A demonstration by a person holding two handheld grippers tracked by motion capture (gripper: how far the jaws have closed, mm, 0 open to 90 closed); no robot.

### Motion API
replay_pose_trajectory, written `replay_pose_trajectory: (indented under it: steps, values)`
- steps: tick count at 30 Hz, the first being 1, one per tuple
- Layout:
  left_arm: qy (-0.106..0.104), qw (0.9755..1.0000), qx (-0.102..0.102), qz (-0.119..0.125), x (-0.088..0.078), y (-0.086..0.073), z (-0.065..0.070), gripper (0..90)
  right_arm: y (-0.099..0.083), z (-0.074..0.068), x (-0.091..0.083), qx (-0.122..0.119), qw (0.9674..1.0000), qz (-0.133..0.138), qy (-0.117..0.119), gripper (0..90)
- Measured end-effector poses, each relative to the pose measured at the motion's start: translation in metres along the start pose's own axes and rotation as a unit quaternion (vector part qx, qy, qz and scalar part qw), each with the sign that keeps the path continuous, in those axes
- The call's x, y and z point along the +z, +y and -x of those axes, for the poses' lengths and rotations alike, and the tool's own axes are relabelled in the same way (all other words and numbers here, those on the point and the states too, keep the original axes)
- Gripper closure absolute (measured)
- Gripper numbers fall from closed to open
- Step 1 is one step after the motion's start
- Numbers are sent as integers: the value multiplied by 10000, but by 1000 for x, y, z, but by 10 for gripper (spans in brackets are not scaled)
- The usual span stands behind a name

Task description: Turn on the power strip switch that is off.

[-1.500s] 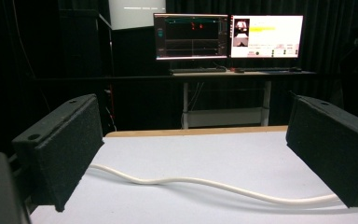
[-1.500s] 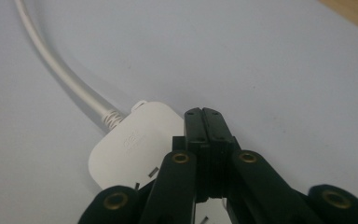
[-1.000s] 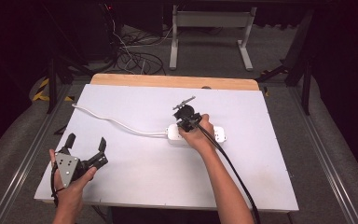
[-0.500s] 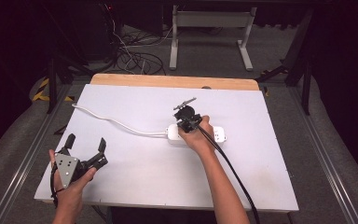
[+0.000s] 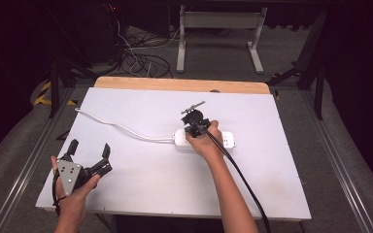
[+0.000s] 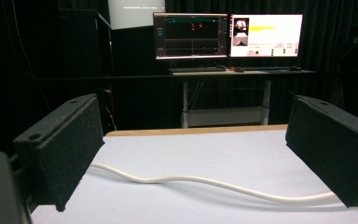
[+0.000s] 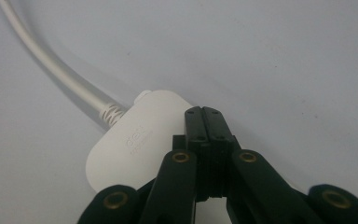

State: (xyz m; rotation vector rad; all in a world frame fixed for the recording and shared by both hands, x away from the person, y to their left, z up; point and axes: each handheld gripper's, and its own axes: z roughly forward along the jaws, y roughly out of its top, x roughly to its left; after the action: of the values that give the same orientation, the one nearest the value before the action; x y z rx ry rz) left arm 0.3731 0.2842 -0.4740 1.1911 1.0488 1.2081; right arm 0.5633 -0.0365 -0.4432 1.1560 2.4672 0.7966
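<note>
Power strip [image 5: 204, 140] lay on the table [image 5: 141, 179]; we pressed its end with the right hand-held gripper [image 7: 209, 122] jaws together, squarely; left hand-held gripper [image 5: 90, 156] spread, idle.

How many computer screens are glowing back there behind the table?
2. In the left gripper view, a dark monitor sits left on the far desk, and a brighter monitor sits right beside it. More could be out of frame.

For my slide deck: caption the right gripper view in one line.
Right gripper, jaws shut, poised over the cord end of a white power strip on the white table.
</note>
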Motion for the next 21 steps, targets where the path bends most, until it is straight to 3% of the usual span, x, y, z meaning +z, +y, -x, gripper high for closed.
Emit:
replay_pose_trajectory:
  steps: [15,21]
  values:
    - [-4,10000,4,0,0,0,0,45,-1,2,1,142,9999,10,80,900]
    - [-1,10000,0,2,0,0,1,45,-1,-1,1,103,9999,2,-34,900]
